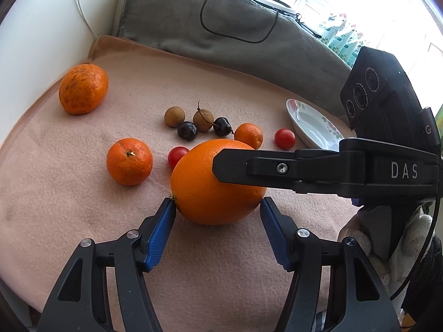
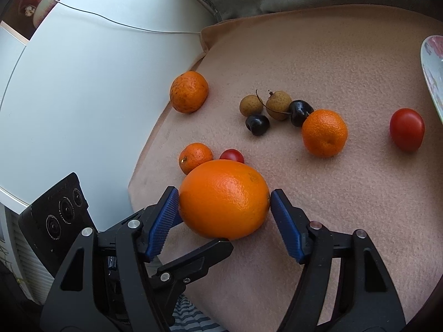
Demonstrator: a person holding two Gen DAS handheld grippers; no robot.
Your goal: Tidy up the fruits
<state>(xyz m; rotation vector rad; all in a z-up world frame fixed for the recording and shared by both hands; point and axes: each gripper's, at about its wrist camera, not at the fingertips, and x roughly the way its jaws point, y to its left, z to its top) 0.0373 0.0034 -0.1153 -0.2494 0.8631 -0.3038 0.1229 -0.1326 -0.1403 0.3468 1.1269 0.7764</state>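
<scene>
Jaws of both grippers clamp the large orange.

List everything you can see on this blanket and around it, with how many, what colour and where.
large orange: one, orange, nearest, between both tongs
small oranges: three, orange; far left, left of centre, behind the large orange
cherry tomatoes: two, red; one beside the plate, one behind the large orange
longans: two, tan, centre
cherries: two, dark, beside the longans
plate: one, white, floral rim, right
blanket: one, pink, beneath everything
cushion: one, grey, behind
cable: one, black, on the cushion
left tongs: blue pads touching the large orange
right tongs: blue pads touching it
</scene>
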